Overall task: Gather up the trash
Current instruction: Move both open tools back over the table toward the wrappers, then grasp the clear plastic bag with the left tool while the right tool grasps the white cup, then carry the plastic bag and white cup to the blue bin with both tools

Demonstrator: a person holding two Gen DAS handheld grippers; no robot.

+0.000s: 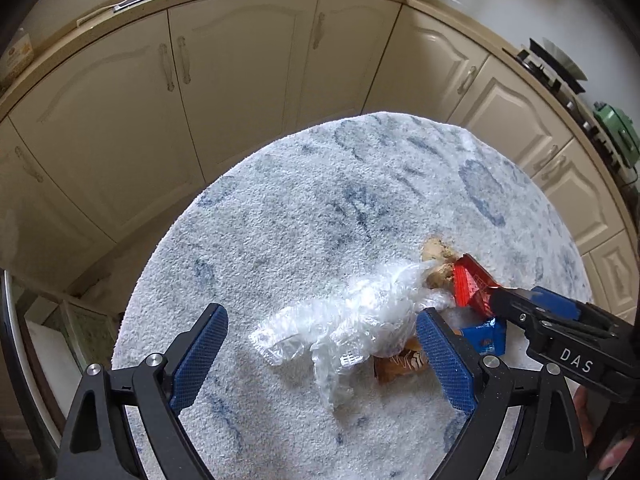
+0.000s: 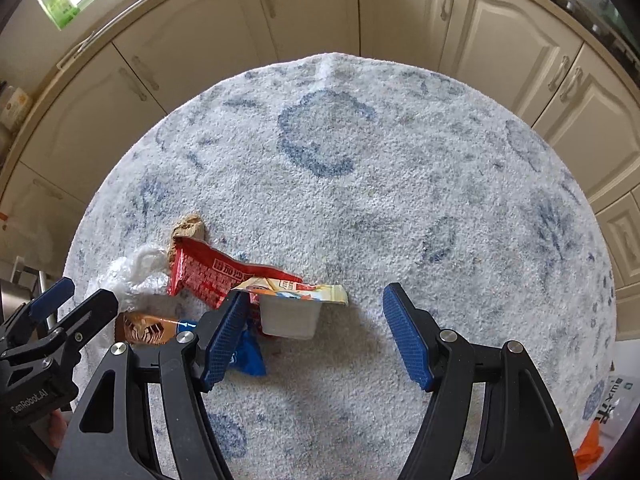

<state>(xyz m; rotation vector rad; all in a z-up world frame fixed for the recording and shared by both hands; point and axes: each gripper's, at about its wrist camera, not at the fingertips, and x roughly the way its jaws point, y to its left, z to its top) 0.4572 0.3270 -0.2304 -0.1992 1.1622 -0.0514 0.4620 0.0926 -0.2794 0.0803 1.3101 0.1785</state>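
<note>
A small heap of trash lies on a round white-and-blue carpeted surface. My left gripper is open over a crumpled clear plastic bag, which lies between its blue pads, closer to the right one. To the right of the bag are a red wrapper, a blue wrapper, a brown wrapper and a beige crust. My right gripper is open around a white plastic cup with a peeled lid; the cup stands by its left pad. The red wrapper lies just behind the cup.
Cream cabinet doors curve around the far side. A stove sits on the counter at the right. The left gripper shows at the right wrist view's left edge. A box and something orange lie low at the right.
</note>
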